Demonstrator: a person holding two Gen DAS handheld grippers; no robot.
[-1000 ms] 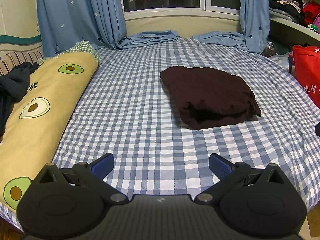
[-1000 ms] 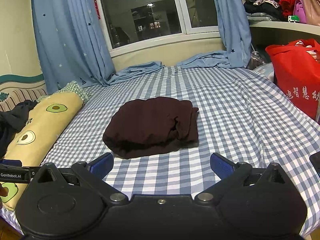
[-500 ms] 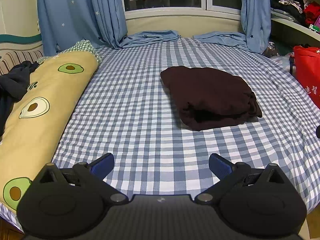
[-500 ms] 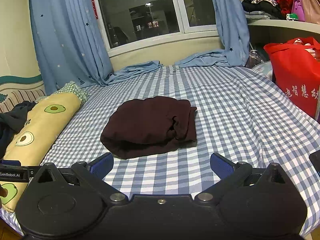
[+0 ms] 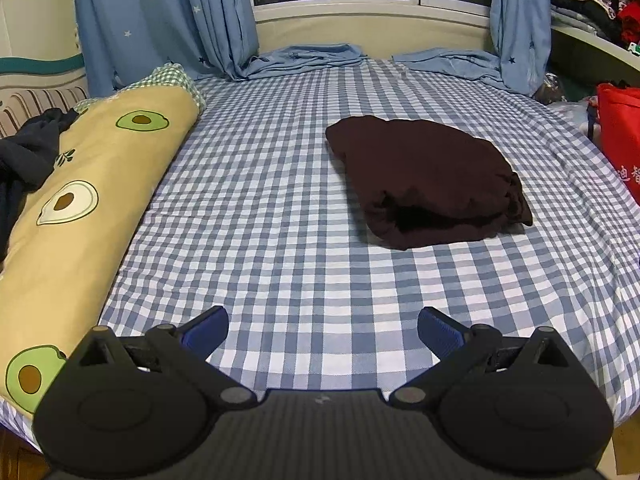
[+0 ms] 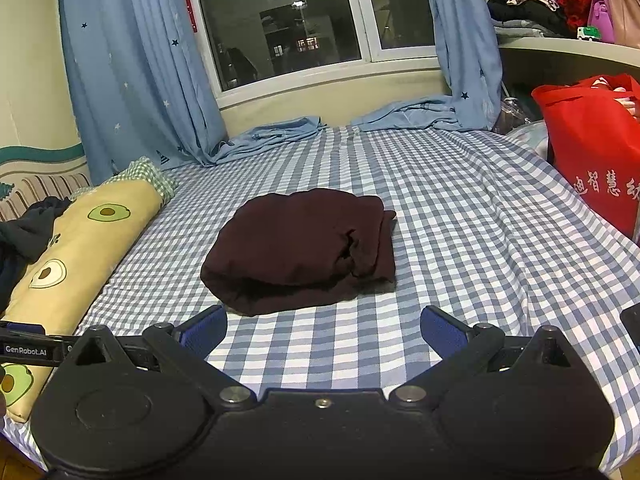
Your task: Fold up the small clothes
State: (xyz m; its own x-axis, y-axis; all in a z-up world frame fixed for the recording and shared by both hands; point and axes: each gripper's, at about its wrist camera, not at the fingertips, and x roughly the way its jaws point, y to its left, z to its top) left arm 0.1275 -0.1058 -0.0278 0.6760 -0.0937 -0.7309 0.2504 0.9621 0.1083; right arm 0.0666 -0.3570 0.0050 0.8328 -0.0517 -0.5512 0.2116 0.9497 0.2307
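1. The garment [image 5: 424,184] lies folded in a dark bundle on the bed [image 5: 280,240], mid-sheet, well apart from both grippers; the left gripper [image 5: 322,330] and right gripper [image 6: 323,330] both stand wide and empty, hovering over the near edge
2. Risk: the near edge of the bundle gapes, with loose layers bulging; a pinch there may catch only the top layer and pull the fold apart
3. Risk: the right side shows bunched, uneven edges; pressing or lifting from that side could let them slip out and spoil the shape
4. Risk: the sheet is soft and wrinkled, so a low pinch may grab the sheet along with the cloth
5. The right view shows the garment nearly straight ahead and near, its open mouth and the bunched right flap [image 6: 372,240] plain; it also catches the tip of the left gripper at its left edge
6. The left view shows the garment off to the right and farther, and more of the pillow [image 5: 80,200] beside the bare sheet
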